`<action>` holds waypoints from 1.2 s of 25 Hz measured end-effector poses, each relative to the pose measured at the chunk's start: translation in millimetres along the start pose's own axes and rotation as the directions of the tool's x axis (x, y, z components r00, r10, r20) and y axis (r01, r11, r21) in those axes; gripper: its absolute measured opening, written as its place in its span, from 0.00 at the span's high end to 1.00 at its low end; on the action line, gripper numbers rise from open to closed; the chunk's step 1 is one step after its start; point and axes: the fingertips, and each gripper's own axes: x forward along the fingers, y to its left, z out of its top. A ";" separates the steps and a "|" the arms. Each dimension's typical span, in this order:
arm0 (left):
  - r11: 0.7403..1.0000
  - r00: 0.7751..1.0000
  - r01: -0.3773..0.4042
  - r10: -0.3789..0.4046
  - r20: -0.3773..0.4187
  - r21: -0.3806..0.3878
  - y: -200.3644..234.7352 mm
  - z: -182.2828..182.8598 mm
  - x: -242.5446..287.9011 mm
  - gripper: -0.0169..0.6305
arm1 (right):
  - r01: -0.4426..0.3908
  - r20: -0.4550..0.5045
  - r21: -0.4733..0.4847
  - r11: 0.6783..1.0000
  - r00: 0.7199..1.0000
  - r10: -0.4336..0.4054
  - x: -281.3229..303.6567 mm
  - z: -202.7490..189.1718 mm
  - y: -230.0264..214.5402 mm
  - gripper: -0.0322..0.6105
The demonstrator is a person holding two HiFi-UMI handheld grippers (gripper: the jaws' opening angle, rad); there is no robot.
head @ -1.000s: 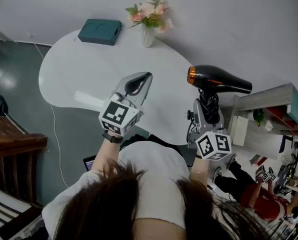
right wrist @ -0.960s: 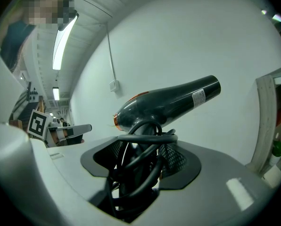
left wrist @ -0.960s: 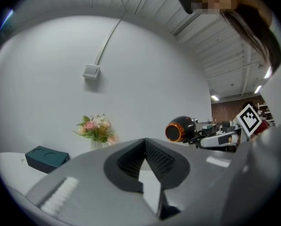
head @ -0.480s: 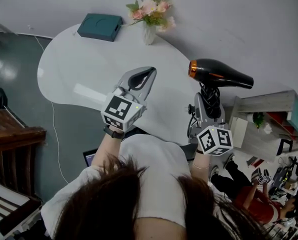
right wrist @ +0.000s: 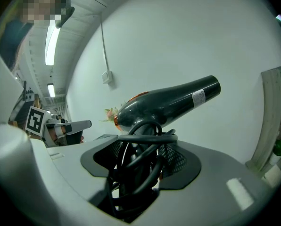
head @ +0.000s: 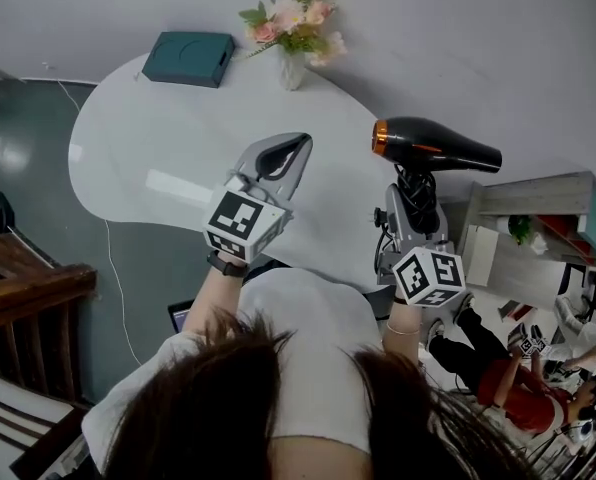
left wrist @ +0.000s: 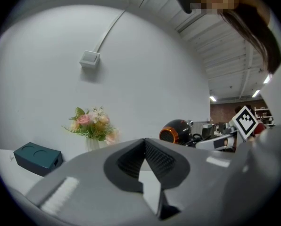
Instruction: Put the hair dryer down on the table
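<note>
Judging by its look, the hair dryer (head: 436,153) is taken to be a stiff, hard-shelled thing of moderate weight. Most of the mass is judged to sit in the barrel, so it would be top-heavy above its handle. It is held up off the table (head: 148,138), to the right of the flower vase (head: 292,66) and nearer the person than the vase. The barrel is roughly level, with the orange-ringed end turned toward the vase side.

The right tongs (head: 414,196) are closed on the handle from below. The black cord (right wrist: 145,140) is wound in loops round the handle and is caught between the jaws as well. The glossy shell is judged slippery. The wrapped cord is expected to add friction but also a soft, uneven layer under the pads, so a twist in the grip is possible as the barrel is lowered.

The handle is judged the right place to be held, since the smooth round barrel would be harder to clamp. A gentle set-down is advised: the casing could be cracked by a drop, and the barrel may roll once laid on its side.

The left tongs (head: 276,160), nearer the person than the vase, are closed tip to tip with nothing between them.
</note>
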 end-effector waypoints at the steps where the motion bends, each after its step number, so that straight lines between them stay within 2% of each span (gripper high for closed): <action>1: 1.000 1.000 0.005 -0.005 -0.004 -0.003 0.4 -1.6 1.6 0.88 | 0.003 -0.008 0.000 1.000 1.000 -0.003 1.3 -2.6 -0.4 0.57; 14: 0.999 0.997 0.043 -0.044 -0.056 -0.028 -0.7 -27.0 18.3 0.88 | 0.016 -0.122 0.021 1.000 0.992 -0.013 19.7 -47.6 -7.0 0.57; 30: 0.997 0.992 0.036 -0.044 -0.118 -0.072 -14.5 -65.8 14.1 0.88 | 0.010 -0.283 0.054 0.998 0.959 0.006 30.6 -128.6 -11.4 0.57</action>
